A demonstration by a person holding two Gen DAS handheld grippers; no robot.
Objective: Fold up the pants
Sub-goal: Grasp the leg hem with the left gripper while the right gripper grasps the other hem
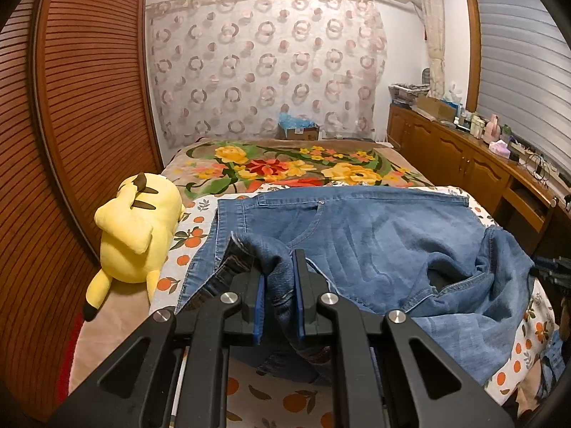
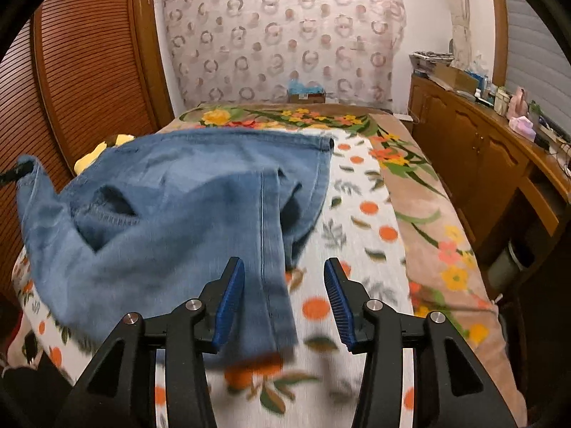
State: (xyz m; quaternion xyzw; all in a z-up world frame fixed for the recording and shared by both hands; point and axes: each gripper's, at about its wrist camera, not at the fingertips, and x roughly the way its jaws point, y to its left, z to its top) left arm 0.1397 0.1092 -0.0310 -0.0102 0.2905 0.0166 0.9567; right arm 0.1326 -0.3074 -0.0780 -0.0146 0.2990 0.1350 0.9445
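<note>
Here the faded blue denim pants (image 1: 357, 242) lie bunched across the orange-print white bedsheet (image 2: 360, 214), waistband toward the floral brown blanket (image 1: 285, 164). The left gripper (image 1: 278, 285) is clamped on a gathered leg hem, apparently to carry it over for a fold. The right gripper (image 2: 283, 303) stands wide, a blurred leg end hanging loose between its jaws, ungripped. A yellow plush toy (image 1: 135, 228) lies just beside the denim.

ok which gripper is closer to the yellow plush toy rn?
Left. The left gripper is clamped on the jeans beside the yellow plush toy at the bed's left edge. The right gripper is open over the jeans' far side, the plush mostly hidden behind denim.
</note>
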